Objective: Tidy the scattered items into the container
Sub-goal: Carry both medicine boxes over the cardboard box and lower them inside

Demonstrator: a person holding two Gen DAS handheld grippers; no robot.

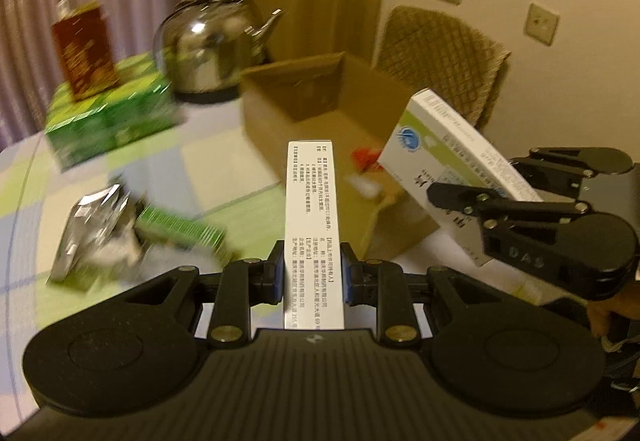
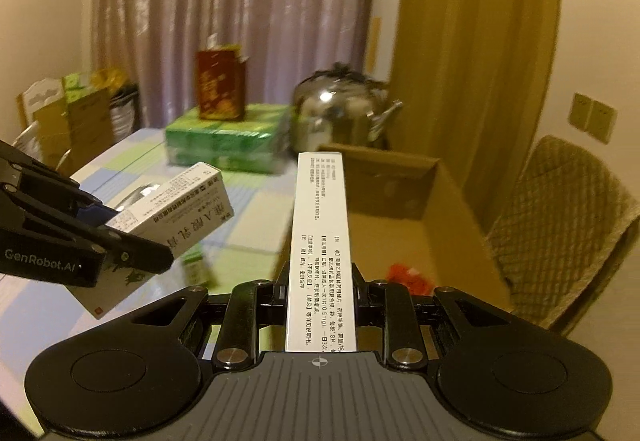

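Note:
My left gripper (image 1: 314, 273) is shut on a white medicine box (image 1: 312, 217) with black print, held above the table near the open cardboard box (image 1: 280, 109). My right gripper (image 2: 320, 291) is shut on a white and green medicine box (image 2: 322, 241); that box also shows in the left wrist view (image 1: 452, 165), tilted at the carton's near right side. The carton (image 2: 460, 225) holds a red item (image 2: 408, 275) and something white. A silver foil pack (image 1: 92, 229) and a green box (image 1: 180, 233) lie on the table at the left.
A steel kettle (image 1: 212, 45) stands behind the carton. A brown box (image 1: 84, 49) sits on green packs (image 1: 108, 117) at the back left. A quilted chair (image 2: 568, 225) stands right of the table. Bags and boxes (image 2: 68, 113) are stacked by the curtain.

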